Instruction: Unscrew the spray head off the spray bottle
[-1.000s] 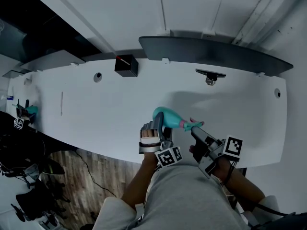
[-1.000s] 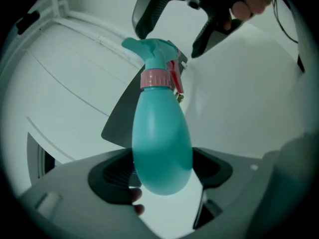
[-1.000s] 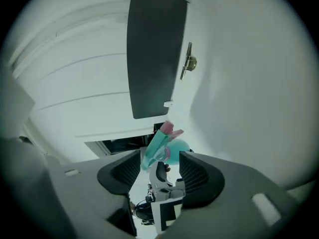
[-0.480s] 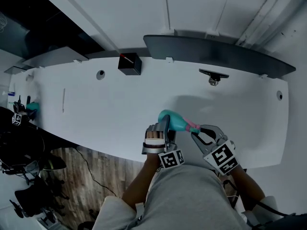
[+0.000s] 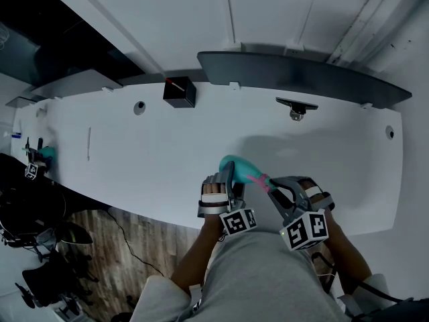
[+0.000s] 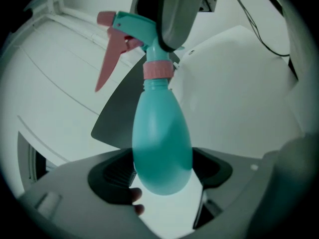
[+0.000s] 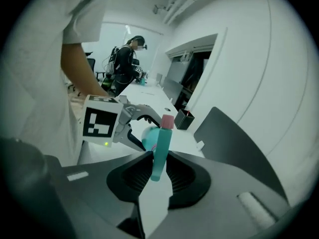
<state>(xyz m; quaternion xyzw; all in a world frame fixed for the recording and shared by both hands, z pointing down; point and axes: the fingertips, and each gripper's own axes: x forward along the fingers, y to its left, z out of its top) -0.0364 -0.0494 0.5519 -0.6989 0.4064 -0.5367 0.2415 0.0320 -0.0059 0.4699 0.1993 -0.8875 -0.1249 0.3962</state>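
White table is taking up most of the head view; the work is happening above its near edge, close to the person's body. The spray bottle is hanging clear of the table between the two grippers: teal, smooth, egg-shaped body narrowing to a neck. Its long axis is running left to right across the head view, rounded base toward the left gripper, neck end toward the right gripper and sloping slightly toward the person. The left fingers are clamping the broad lower body, spread wide to do so. Spray head is teal, sitting on a pink collar at the neck. A pink trigger is slanting away from the head, toward the left in the left gripper view. The right fingers have just been closing and are now pressing on the teal spray head from both sides, its pink nozzle tip poking out beyond them.
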